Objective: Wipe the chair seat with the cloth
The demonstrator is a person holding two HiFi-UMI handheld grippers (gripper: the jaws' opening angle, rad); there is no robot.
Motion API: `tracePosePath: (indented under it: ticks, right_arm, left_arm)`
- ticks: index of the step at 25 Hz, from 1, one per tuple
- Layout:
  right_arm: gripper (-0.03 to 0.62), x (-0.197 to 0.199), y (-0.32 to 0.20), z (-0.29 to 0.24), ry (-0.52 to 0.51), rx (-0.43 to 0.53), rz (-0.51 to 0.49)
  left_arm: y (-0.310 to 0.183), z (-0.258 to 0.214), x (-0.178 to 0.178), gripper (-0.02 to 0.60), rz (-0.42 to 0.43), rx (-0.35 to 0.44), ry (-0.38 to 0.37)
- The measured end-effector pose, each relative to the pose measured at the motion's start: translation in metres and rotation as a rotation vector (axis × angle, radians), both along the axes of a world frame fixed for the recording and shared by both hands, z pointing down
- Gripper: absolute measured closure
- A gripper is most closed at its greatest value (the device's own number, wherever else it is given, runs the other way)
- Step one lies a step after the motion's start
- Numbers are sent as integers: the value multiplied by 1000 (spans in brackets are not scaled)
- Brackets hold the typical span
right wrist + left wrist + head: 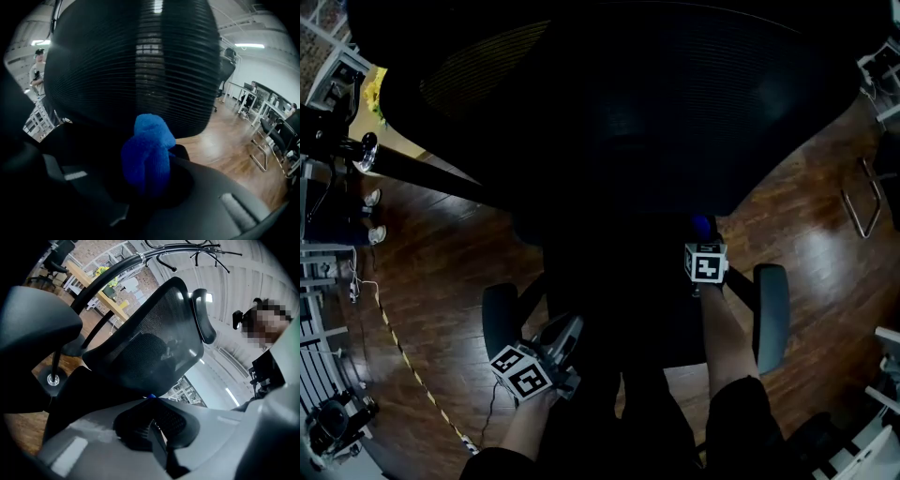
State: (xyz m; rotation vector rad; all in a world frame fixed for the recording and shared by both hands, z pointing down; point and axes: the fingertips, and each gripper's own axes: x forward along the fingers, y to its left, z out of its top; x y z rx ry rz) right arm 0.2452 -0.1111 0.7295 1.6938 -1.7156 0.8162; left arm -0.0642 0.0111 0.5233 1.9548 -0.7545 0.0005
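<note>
One black mesh-backed office chair (pixel 675 103) stands here. It has two padded black armrests, the left armrest (pixel 499 319) and the right armrest (pixel 772 314). There are two handheld grippers, the left gripper (pixel 570 328) and the right gripper (pixel 701 230). Each carries one white cube with black square markers, so two cubes: the left marker cube (pixel 520 371) and the right marker cube (pixel 706 262). One bright blue fuzzy cloth (pixel 149 152). One strip of yellow-and-black striped tape (pixel 403 361) runs along the floor. One light wooden table (pixel 101 298) stands farther off.

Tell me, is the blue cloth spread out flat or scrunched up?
Scrunched up. The blue cloth bulges as a bunched wad pinched in the right gripper, with no part laid flat.
</note>
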Motion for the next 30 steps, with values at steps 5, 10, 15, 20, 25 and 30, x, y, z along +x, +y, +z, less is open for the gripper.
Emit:
tracePosePath:
  ticks: [5,10,15,20,25,30]
  right_arm:
    - [559,11,2,-2,-27,-4,4]
    - [559,1,6,-16,-65,13,-3]
    - [559,-143,2,-22,-223,37,-183]
    - [559,-314,4,-24,-439,-21,-445]
    - [559,-412,34,-23,-480,-66,-591]
    - [559,-399,36,-8,-418,-26,-603]
  left_arm:
    - [-3,-8,6,591,-4,29,7]
    - [4,-21,-3,591,-37,52,17]
    - [5,-36,-32,591,-91,73,44]
    - [3,-37,-49,591,-167,87,41]
    - [20,-49,-74,591,-230,104,45]
    - [20,-46,-82,591,-238,114,35]
